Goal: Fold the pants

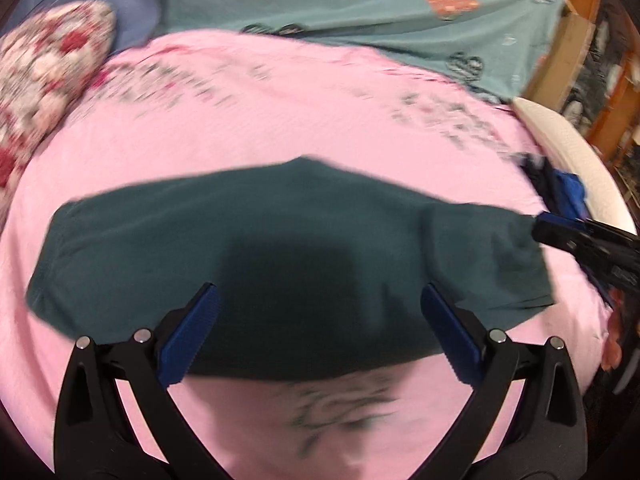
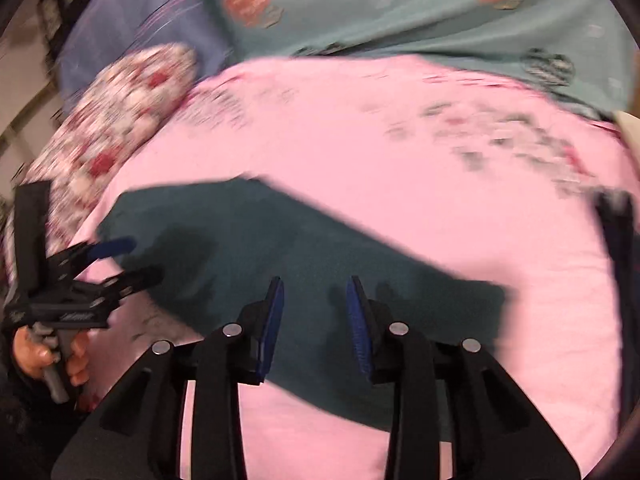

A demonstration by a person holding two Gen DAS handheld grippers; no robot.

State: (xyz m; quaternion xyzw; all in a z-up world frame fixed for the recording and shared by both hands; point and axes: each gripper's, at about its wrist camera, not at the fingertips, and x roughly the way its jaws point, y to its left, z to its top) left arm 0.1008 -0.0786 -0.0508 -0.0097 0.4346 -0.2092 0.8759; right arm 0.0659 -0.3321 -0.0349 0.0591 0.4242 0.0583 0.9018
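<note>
Teal pants (image 1: 260, 248), one pair, flat on pink sheet (image 1: 280, 120), under both grippers. Left gripper (image 1: 320, 320) spread wide; right gripper (image 2: 316, 320) spread, gripping nothing.

Setting: a bedroom in a home. The main landmark is a bed covered by a pink sheet (image 1: 280, 120) with blurred grey and red print. Beyond the sheet, at the far side, lies a teal blanket (image 1: 380, 8) printed with orange hearts. To the far left of the sheet sits a pillow (image 1: 48, 60) in a red and white flower print, with a blue-purple cloth (image 1: 132, 4) behind it. Off the right edge of the sheet, a white mattress edge (image 1: 568, 148) shows, and past that stands orange wooden shelving (image 1: 580, 32) holding items too blurred to identify. Both views are motion-blurred.
</note>
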